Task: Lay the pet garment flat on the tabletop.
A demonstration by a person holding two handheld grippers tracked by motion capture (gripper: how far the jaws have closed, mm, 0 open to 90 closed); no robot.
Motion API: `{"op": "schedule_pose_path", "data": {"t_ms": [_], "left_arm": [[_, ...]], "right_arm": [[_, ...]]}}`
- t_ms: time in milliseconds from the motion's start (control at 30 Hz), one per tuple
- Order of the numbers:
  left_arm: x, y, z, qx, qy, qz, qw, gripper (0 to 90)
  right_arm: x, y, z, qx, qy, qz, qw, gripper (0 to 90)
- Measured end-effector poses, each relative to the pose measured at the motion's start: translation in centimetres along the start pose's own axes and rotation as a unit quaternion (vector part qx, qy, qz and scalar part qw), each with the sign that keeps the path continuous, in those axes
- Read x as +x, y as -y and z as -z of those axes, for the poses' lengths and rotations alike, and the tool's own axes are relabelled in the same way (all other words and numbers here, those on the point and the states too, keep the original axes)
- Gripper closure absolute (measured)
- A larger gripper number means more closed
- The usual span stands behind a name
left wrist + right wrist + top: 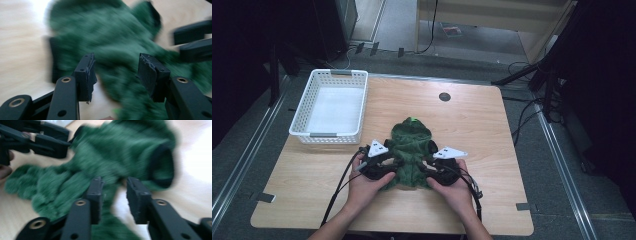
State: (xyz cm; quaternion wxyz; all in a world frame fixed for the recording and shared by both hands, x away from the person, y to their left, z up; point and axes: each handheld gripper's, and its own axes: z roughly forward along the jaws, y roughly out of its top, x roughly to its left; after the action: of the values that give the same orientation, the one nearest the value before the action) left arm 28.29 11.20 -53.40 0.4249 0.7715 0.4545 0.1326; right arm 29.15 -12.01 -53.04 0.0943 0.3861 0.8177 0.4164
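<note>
left gripper (116, 72) fingers released | right gripper (115, 195) fingers released | green fleece garment (409, 150) between both | no legible writing

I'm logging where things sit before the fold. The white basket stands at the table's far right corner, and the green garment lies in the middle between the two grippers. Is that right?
Not quite. The high view shows the basket at the table's far left corner, not the right. The rest holds: the green garment lies in the middle, between the left gripper and the right gripper.

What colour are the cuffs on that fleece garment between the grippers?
Black, edging a dark green fleece garment; the cuff shows best in the right gripper view.
</note>
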Motion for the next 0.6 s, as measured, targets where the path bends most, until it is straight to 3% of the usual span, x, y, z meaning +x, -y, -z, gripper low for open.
{"op": "schedule_pose_path", "data": {"t_ms": [33,67,100,167,267,333,500,567,600], "left_arm": [[-0.2,0.1,-0.3,0.005,0.002,-0.003,1.0,48.1],[-0.8,0.4,-0.7,0.024,-0.019,-0.02,0.9993,52.0],[-0.8,0.5,-0.9,0.031,-0.027,-0.024,0.9989,55.3],[-0.6,0.6,-0.9,0.039,-0.032,-0.028,0.9983,67.9],[-0.2,0.7,-0.8,0.043,-0.038,-0.037,0.9976,81.2],[0.3,0.7,-0.8,0.043,-0.042,-0.034,0.9976,83.7],[1.4,0.8,-0.7,0.035,-0.039,-0.01,0.9986,84.7],[1.4,0.6,-0.8,0.028,-0.01,-0.003,0.9996,77.3],[1.4,0.6,-0.8,0.028,-0.01,-0.003,0.9996,67.4]], "right_arm": [[0.0,0.0,0.0,0.0,0.0,0.0,1.0,60.5],[0.5,0.3,-0.8,0.017,0.02,0.013,0.9996,67.0],[0.6,0.3,-1.0,0.022,0.03,0.018,0.9991,69.9],[0.7,0.5,-1.1,0.031,0.045,0.031,0.998,78.7],[0.8,0.6,-0.8,0.036,0.061,0.058,0.9958,82.2],[0.7,0.7,-0.5,0.041,0.072,0.067,0.9943,83.5],[0.0,1.0,-0.1,0.043,0.1,0.065,0.992,84.2],[-0.4,1.0,-0.1,0.036,0.081,0.043,0.9952,80.6],[-0.3,0.9,0.0,0.03,0.067,0.038,0.9966,75.0]]}}
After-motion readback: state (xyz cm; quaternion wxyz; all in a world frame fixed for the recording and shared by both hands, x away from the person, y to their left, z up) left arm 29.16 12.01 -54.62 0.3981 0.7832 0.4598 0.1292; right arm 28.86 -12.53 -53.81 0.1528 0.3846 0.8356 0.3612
